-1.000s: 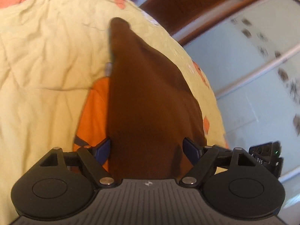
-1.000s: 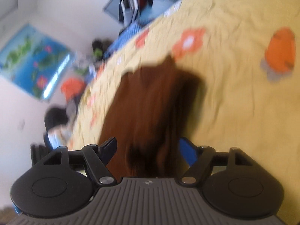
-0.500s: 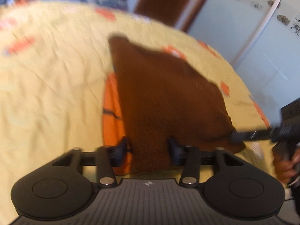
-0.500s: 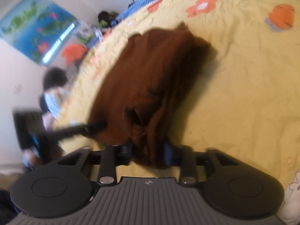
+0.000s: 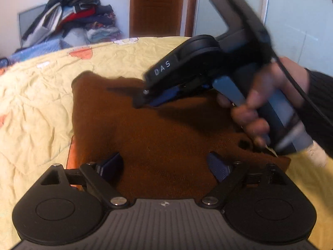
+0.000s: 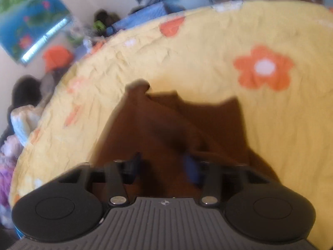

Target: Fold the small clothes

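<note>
Brown garment (image 5: 158, 129) lies flat on the yellow flowered bedspread (image 5: 37, 95), spread out in front of both grippers. An orange piece (image 5: 71, 152) shows at its left edge, underneath or part of the bedspread print; cannot tell which.

Left gripper (image 5: 165, 165): fingers spread wide, nothing between them, held low over the garment's near edge. Right gripper (image 5: 143, 102), seen from the left wrist, points down at the cloth's far middle; from its own blurred view (image 6: 164, 166) the fingers stand apart over the cloth, no clear pinch.

Judged step: between folds, cloth laid down and let go. Next move likely calls for picking one edge or corner with each gripper and carrying it across evenly.

Room: wooden door (image 5: 156, 6), heap of clothes (image 5: 70, 16) beyond the bed, pale wall panels on the right.
</note>
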A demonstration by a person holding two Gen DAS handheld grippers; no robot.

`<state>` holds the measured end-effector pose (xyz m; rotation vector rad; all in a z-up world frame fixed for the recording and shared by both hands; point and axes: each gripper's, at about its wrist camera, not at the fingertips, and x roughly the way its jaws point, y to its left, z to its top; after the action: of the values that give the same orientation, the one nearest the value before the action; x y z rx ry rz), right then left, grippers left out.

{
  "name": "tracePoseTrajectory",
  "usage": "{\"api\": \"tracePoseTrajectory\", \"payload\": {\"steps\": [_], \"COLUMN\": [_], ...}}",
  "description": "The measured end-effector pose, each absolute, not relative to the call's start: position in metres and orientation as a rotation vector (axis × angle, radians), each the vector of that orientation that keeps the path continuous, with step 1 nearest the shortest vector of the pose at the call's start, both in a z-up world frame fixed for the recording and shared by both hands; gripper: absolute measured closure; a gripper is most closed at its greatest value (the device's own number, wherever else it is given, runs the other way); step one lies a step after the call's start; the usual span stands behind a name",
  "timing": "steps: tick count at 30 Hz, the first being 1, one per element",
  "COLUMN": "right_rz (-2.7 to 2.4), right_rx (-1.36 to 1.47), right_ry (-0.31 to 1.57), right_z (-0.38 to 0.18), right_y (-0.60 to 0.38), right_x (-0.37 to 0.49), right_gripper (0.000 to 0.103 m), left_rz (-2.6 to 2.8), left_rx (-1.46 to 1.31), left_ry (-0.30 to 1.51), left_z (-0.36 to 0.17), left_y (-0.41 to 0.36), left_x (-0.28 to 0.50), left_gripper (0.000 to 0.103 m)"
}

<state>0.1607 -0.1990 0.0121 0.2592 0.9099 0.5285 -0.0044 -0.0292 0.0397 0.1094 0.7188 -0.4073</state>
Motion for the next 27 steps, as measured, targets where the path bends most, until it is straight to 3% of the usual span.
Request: {"api": "tracePoseTrajectory", "payload": {"steps": [2,7,9,10,12,15,18,23,27], "right_rz": [0.494,0.517,0.511,0.520,0.541,0.511,0.512,0.472,0.470], "right_rx": [0.333,0.425,0.374,0.361,0.319,0.231,0.205,0.241,0.299], "right_ry": [0.950,0.986,0.936,0.898,0.851,0.894,0.891,0.922,0.798], "right_z": [0.005,0.009,0.026,0.035,0.051,0.045,0.015,0.024,0.060], "right_y": [-0.214,-0.232,-0.223,-0.220,-0.211,-0.196,-0.199,-0.213,-0.242], "right_x": [0.174,0.175,0.155,0.145,0.131,0.139,0.157,0.158,0.113], "right_gripper": [0.103,0.103,0.075,0.068,0.044,0.043,0.049,0.061,0.035], "left_rz": [-0.404,-0.415,-0.415,-0.414,-0.413,-0.408,-0.401,-0.408,-0.392], "left_rx": [0.106,0.101,0.104,0.106,0.108,0.108,0.106,0.076,0.019], "left_ry": [0.714,0.714,0.709,0.708,0.709,0.711,0.709,0.689,0.641], "left_z": [0.038,0.036,0.036,0.035,0.033,0.034,0.035,0.049,0.062], "left_y": [-0.032,-0.030,-0.029,-0.030,-0.031,-0.034,-0.037,-0.028,0.005], "left_x": [-0.004,-0.002,-0.003,-0.002,0.001,-0.001,-0.003,-0.014,-0.029], "left_gripper": [0.012,0.011,0.011,0.011,0.010,0.010,0.010,0.010,0.009]}}
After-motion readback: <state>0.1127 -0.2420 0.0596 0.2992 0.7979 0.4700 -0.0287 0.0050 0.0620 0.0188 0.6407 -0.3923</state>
